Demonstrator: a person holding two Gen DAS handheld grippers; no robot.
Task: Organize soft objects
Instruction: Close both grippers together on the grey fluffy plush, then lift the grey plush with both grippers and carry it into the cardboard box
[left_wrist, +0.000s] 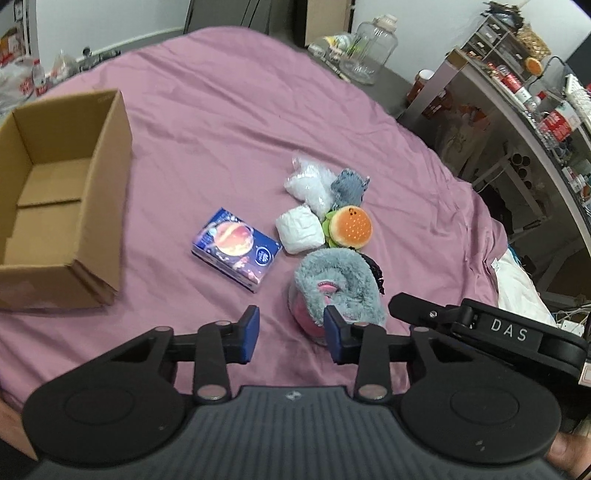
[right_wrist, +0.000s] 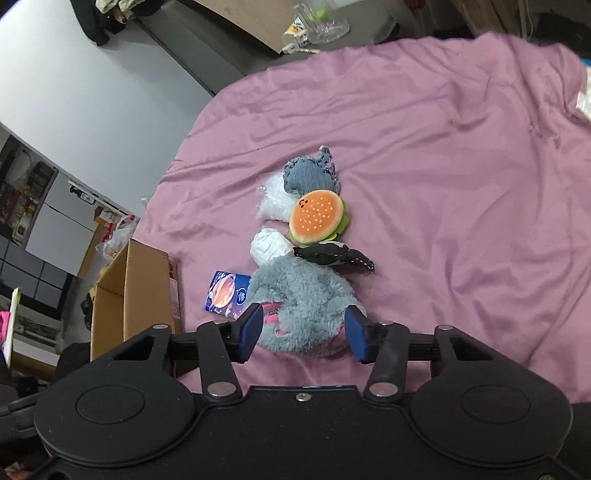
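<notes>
The right tongs (right_wrist: 304, 334) are held apart around a fluffy grey slipper (right_wrist: 306, 302) on the pink bed sheet (right_wrist: 443, 147), ready for clamping, while the left tongs (left_wrist: 291, 334) wait apart, empty, near the open cardboard box (left_wrist: 107, 184).

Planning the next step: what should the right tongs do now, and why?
Probably close the right tongs on the grey fluffy plush: they are open with a pad on either side of it, and the cardboard box sits empty nearby.
</notes>
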